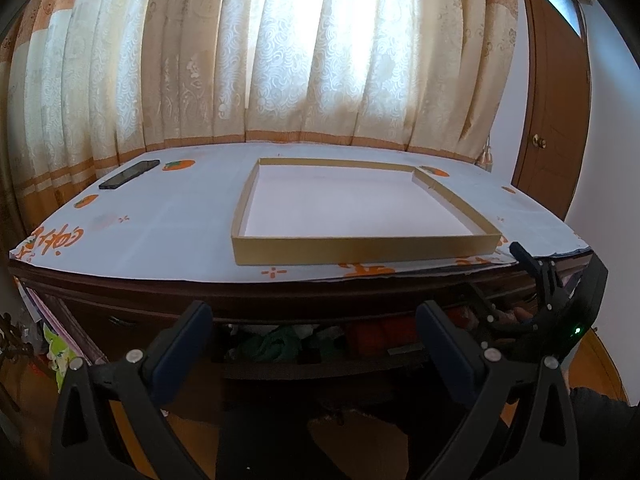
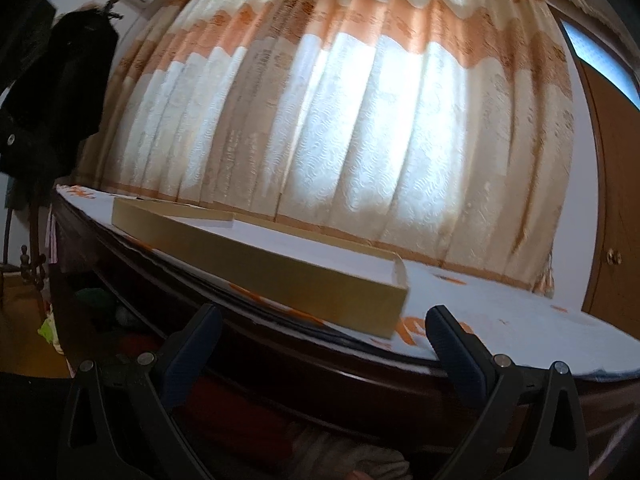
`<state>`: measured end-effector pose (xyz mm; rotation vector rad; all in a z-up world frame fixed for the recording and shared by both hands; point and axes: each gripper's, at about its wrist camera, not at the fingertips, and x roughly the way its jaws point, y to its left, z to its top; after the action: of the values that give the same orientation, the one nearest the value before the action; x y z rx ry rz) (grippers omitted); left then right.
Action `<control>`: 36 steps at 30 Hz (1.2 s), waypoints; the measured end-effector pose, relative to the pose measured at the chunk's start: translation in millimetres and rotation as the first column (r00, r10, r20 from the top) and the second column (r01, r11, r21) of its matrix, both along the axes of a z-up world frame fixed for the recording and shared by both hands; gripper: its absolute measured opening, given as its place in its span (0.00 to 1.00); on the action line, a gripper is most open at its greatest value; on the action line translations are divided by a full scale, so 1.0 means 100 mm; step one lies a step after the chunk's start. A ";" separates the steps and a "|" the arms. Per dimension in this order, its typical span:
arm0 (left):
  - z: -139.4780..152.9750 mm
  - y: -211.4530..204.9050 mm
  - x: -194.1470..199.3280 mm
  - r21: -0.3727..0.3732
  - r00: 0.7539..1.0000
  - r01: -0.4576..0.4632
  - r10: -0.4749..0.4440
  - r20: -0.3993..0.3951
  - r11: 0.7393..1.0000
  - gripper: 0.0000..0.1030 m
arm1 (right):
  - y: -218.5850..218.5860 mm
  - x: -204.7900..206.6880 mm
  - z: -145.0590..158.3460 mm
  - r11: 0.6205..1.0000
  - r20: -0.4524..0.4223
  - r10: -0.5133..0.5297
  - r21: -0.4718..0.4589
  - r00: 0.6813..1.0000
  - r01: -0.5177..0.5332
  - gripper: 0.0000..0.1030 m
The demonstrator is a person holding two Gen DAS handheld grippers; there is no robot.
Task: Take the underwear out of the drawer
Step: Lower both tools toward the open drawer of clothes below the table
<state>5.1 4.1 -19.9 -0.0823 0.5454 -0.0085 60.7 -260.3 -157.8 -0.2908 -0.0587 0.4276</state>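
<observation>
The drawer (image 1: 320, 362) under the dark wooden table stands open in the left wrist view, with green (image 1: 272, 344) and red (image 1: 372, 330) clothes bundled inside. My left gripper (image 1: 316, 320) is open and empty in front of the drawer. My right gripper (image 2: 324, 320) is open and empty, close under the table's edge at the drawer's right end, over red cloth (image 2: 240, 412) and pale cloth (image 2: 360, 456). The right gripper also shows in the left wrist view (image 1: 556, 300). I cannot tell which pieces are underwear.
A shallow open cardboard tray (image 1: 360, 246) lies on the white tablecloth (image 1: 160, 224) with orange prints; it also shows in the right wrist view (image 2: 280, 276). A black phone (image 1: 129, 174) lies at the back left. Curtains hang behind. A wooden door (image 1: 548, 120) is at right.
</observation>
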 end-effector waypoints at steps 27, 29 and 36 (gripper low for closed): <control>0.02 0.12 -0.04 -0.022 1.000 -0.011 0.011 -0.004 1.000 1.00 | -0.07 -0.27 0.01 0.997 -0.161 -0.024 -0.071 0.987 0.013 1.00; 0.02 0.13 -0.03 -0.024 1.000 -0.014 0.014 -0.005 1.000 1.00 | -0.07 -0.29 0.01 0.997 -0.172 -0.023 -0.079 0.985 0.010 1.00; 0.02 0.17 -0.03 -0.024 1.000 -0.023 0.022 -0.020 0.999 1.00 | -0.08 -0.34 0.02 0.994 -0.217 -0.028 -0.111 0.976 0.004 1.00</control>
<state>2.2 21.1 -18.0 -0.1124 0.5642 0.0075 26.6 -268.2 -155.9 -0.3512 0.1824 0.4456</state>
